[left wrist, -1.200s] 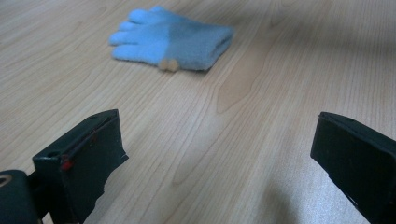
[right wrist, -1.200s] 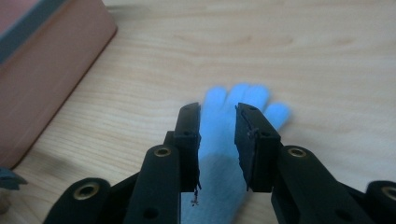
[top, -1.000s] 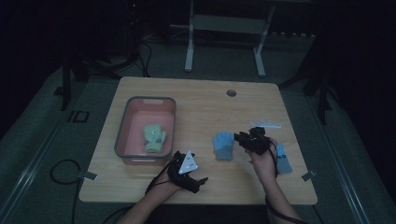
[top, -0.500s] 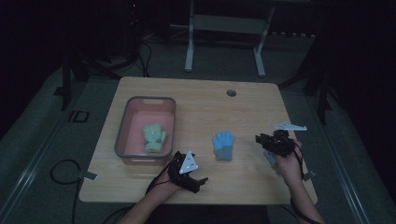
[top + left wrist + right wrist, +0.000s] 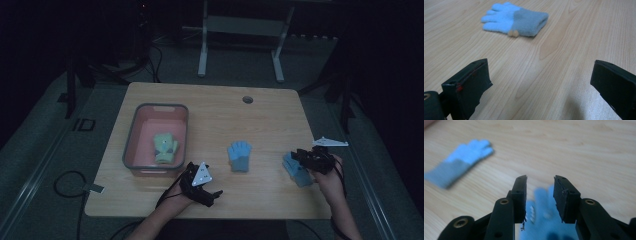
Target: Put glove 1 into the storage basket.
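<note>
We look down on a wooden surface (image 5: 210, 107) in a dim room, with a person's forearms coming in from the bottom edge. The left gripper (image 5: 204, 186) rests low on the near edge of the surface, its grey three-cornered plate on top; in the left gripper view its jaws stand wide apart with nothing but bare wood between them, and a blue glove (image 5: 515, 19) with a grey cuff lies flat on the surface well ahead of them, untouched. From above that same blue glove (image 5: 240, 156) sits near the middle of the surface, fingers pointing away from the person. The right gripper (image 5: 306, 159) is over by the right edge, at a second blue glove (image 5: 296, 169) that lies flat there. In the right gripper view the jaws are partly apart, having just been opening, and the second blue glove (image 5: 544, 210) shows blurred below and between them; we cannot tell whether the pads touch it, and they do not look pressed on it. Far to the left a grey-rimmed pink bin (image 5: 145, 112) holds a pale green glove (image 5: 165, 147). A small white object (image 5: 330, 143) lies beyond the right gripper, at the surface's right edge
</note>
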Demonstrator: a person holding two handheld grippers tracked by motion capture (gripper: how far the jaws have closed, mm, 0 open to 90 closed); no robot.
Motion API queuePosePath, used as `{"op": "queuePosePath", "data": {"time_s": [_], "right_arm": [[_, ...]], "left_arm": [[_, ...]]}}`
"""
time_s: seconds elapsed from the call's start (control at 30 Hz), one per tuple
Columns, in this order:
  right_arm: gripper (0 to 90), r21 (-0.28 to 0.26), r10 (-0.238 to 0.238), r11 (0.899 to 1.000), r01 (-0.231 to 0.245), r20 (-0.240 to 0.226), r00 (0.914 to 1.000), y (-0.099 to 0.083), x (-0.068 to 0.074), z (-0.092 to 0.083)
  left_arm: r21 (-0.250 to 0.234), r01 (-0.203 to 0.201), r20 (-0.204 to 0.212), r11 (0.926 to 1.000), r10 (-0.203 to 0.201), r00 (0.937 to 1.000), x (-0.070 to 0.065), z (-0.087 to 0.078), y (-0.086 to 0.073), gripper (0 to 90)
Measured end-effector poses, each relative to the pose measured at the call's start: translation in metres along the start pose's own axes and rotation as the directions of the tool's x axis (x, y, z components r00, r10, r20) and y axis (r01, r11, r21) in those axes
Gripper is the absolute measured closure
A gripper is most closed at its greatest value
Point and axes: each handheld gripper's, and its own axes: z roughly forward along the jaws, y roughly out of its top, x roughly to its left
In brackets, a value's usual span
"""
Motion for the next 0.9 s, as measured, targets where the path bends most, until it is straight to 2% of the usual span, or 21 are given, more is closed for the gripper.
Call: {"op": "queuePosePath", "data": {"time_s": [0.27, 0.37, 0.47, 0.53, 0.57, 0.67, 0.73, 0.77, 0.8, 0.87, 0.9], "right_arm": [[58.3, 0.064, -0.016, 0.998, 0.017, -0.007, 0.9998, -0.027, -0.014, -0.003], [58.6, 0.068, -0.021, 0.997, 0.022, -0.009, 0.9997, -0.032, -0.015, -0.002], [58.9, 0.100, -0.053, 0.994, 0.054, -0.008, 0.9985, -0.041, -0.012, 0.003], [59.0, 0.100, -0.068, 0.993, 0.068, -0.006, 0.9977, -0.044, -0.011, 0.005], [61.1, 0.097, -0.071, 0.993, 0.070, 0.001, 0.9975, -0.045, -0.011, 0.006], [65.6, 0.087, -0.123, 0.989, 0.119, 0.034, 0.9919, -0.048, -0.006, 0.008], [71.6, 0.087, -0.131, 0.988, 0.127, 0.042, 0.9905, -0.048, -0.004, 0.009], [76.1, 0.085, -0.130, 0.988, 0.126, 0.046, 0.9905, -0.048, -0.003, 0.009], [76.1, 0.085, -0.130, 0.988, 0.126, 0.046, 0.9905, -0.048, -0.003, 0.009], [83.2, 0.088, -0.097, 0.992, 0.092, 0.052, 0.9939, -0.047, -0.002, 0.010], [83.9, 0.090, -0.084, 0.993, 0.079, 0.055, 0.9949, -0.046, -0.002, 0.010]], "left_arm": [[0.003, -0.003, 0.003, 1.0000, 0.003, 1.0000, 0.000, 0.000, 0.000, 2.6], [0.004, -0.002, 0.002, 1.0000, 0.002, 1.0000, 0.000, 0.001, 0.000, 2.6], [0.004, -0.002, 0.002, 1.0000, 0.002, 1.0000, 0.000, 0.001, 0.000, 2.6], [0.004, -0.003, 0.001, 1.0000, 0.003, 1.0000, 0.000, 0.001, 0.000, 2.6], [0.002, -0.004, 0.001, 1.0000, 0.004, 1.0000, -0.001, 0.001, 0.000, 2.6], [0.005, -0.002, 0.000, 1.0000, 0.002, 1.0000, 0.000, 0.001, 0.000, 2.6], [0.002, -0.001, 0.002, 1.0000, 0.001, 1.0000, -0.001, 0.001, 0.000, 2.6], [0.002, -0.003, 0.001, 1.0000, 0.003, 1.0000, -0.001, 0.001, 0.000, 2.6], [0.002, -0.003, 0.001, 1.0000, 0.003, 1.0000, -0.001, 0.001, 0.000, 2.6], [0.007, -0.005, 0.000, 1.0000, 0.005, 1.0000, -0.001, 0.001, 0.000, 2.6], [0.006, -0.003, 0.001, 1.0000, 0.003, 1.0000, -0.001, 0.001, 0.000, 2.6]]}}
